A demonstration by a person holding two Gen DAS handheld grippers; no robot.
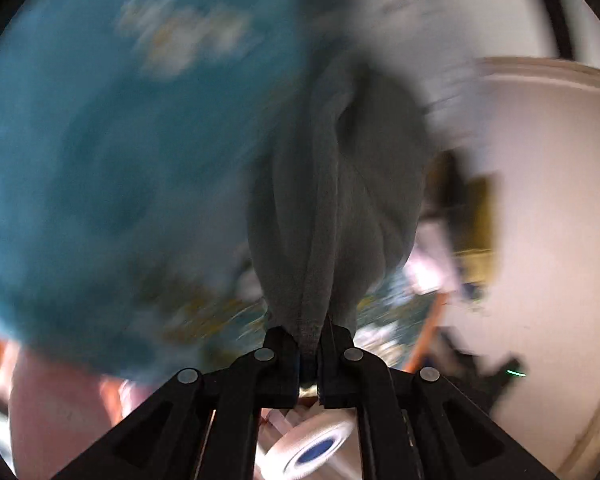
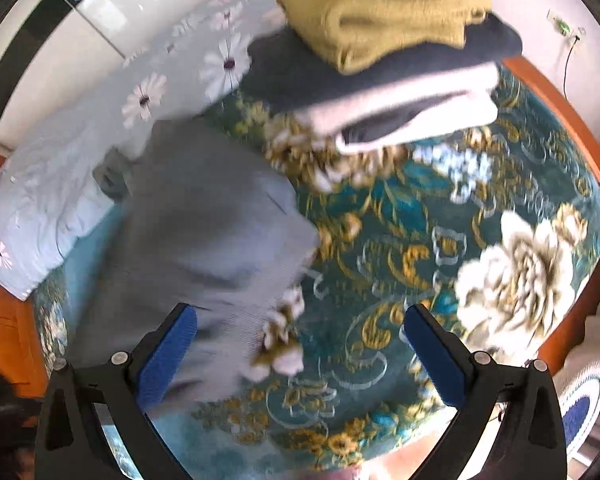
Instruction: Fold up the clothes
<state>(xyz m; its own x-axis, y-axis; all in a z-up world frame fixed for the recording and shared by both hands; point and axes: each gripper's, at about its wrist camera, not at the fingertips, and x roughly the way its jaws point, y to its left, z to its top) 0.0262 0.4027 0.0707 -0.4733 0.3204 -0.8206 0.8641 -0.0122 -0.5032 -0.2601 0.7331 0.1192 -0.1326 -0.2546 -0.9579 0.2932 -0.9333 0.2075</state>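
My left gripper [image 1: 311, 354] is shut on a bunched edge of a grey garment [image 1: 336, 200], which hangs lifted in front of the camera; the view is blurred by motion. In the right wrist view the same grey garment [image 2: 207, 240] hangs over the left part of the teal floral bedspread [image 2: 400, 240]. My right gripper [image 2: 300, 344] is open and empty, hovering above the bedspread, with its left blue pad [image 2: 167, 356] next to the garment's lower edge.
A stack of folded clothes stands at the far side of the bed: a mustard sweater [image 2: 384, 16] on top, a dark one [image 2: 300, 76] and a pale pink one [image 2: 412, 108] below. A pale daisy-print quilt [image 2: 79, 160] lies at left. An orange wooden bed frame [image 2: 560, 112] runs along the right.
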